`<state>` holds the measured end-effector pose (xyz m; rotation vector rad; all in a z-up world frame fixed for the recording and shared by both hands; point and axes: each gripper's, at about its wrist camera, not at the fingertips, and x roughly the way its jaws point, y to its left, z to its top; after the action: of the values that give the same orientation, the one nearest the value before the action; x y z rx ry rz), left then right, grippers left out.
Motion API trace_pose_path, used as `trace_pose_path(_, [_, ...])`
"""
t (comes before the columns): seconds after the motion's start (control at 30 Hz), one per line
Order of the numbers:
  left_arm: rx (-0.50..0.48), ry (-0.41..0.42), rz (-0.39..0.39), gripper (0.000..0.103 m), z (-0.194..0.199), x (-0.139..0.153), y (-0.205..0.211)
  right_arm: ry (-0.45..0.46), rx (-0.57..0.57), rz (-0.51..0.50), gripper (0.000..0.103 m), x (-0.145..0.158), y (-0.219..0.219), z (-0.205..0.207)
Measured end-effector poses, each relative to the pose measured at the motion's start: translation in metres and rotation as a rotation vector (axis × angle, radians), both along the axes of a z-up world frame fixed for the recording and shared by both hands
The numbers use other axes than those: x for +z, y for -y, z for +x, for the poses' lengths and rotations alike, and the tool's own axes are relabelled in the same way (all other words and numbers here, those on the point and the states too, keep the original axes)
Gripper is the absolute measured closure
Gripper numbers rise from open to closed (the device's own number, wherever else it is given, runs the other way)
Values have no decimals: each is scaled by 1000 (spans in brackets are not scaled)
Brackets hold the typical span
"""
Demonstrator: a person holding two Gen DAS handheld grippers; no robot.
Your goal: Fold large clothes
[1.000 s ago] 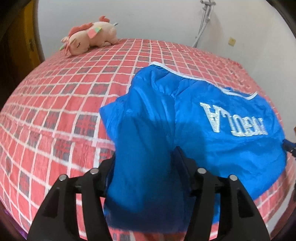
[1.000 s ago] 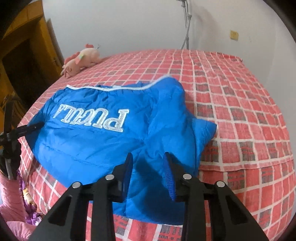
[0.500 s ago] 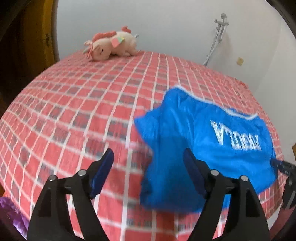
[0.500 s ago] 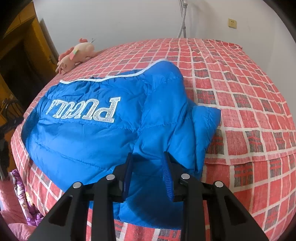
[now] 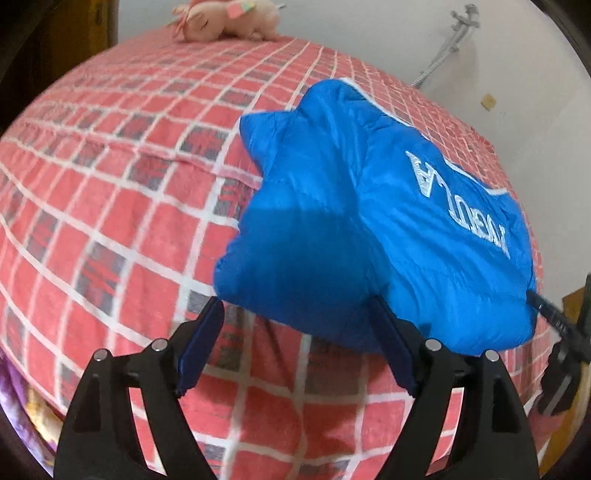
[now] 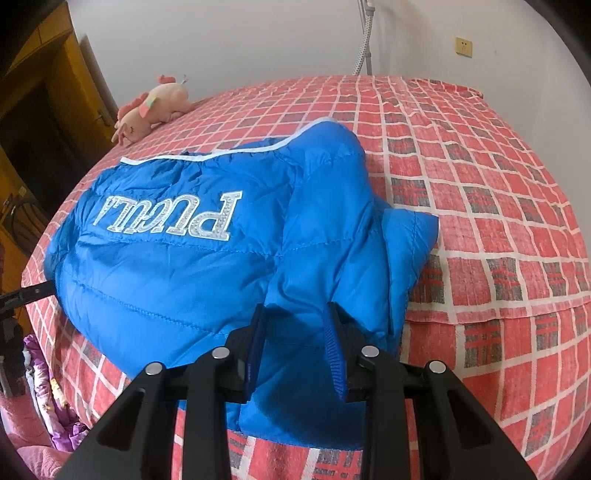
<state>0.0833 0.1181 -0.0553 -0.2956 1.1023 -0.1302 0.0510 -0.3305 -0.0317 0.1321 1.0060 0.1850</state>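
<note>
Your one blue puffer jacket (image 6: 207,266) lies on the bed (image 6: 498,206), both sides folded inward; the final fold remains, I judge. Your right hand-held gripper (image 6: 295,332) pinches its near edge. Your left hand-held gripper (image 5: 295,332) is opening, nothing between. One plush toy (image 5: 225,18) sits far

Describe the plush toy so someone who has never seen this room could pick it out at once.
Start at the bed with the red checked cover and look to its far corner, beyond the blue puffer jacket. There lies the pink plush animal on its side, near the white wall. It is the only pale, soft toy on the bed.
</note>
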Motion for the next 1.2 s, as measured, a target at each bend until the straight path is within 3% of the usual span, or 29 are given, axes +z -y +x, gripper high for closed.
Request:
trace_pose_path(0.13, [35, -9, -96, 20, 10, -7, -7, -1, 5, 8, 72, -1, 1, 1])
trace_pose_path(0.4, [72, -37, -214, 12, 26, -26, -9, -2, 13, 27, 72, -2, 3, 2])
trace_pose_path(0.5, [88, -8, -267, 22, 29, -23, -13, -5, 12, 25, 72, -2, 2, 3])
trace_pose_path(0.57, [97, 7, -286, 38, 30, -21, -15, -6, 13, 20, 72, -2, 0, 3])
trace_pose_path(0.63, [97, 23, -299, 44, 31, -18, -14, -8, 14, 24, 72, -2, 1, 3])
trace_pose_path(0.7, [85, 39, -287, 42, 32, -18, -9, -14, 12, 37, 72, -3, 3, 3])
trace_pose_path(0.77, [73, 31, -298, 29, 39, -25, -8, -21, 8, 51, 72, -4, 3, 4])
trace_pose_path(0.9, [70, 52, -295, 29, 49, -31, -1, -40, -11, 56, 73, -3, 4, 3])
trace_pose_path(1.07, [52, 50, -315, 52, 55, -29, -2, -61, -16, 50, 73, -3, 3, 2])
trace_pose_path(1.2, [44, 66, -299, 57, 56, -32, 0, -64, -22, 40, 73, -10, -2, 5])
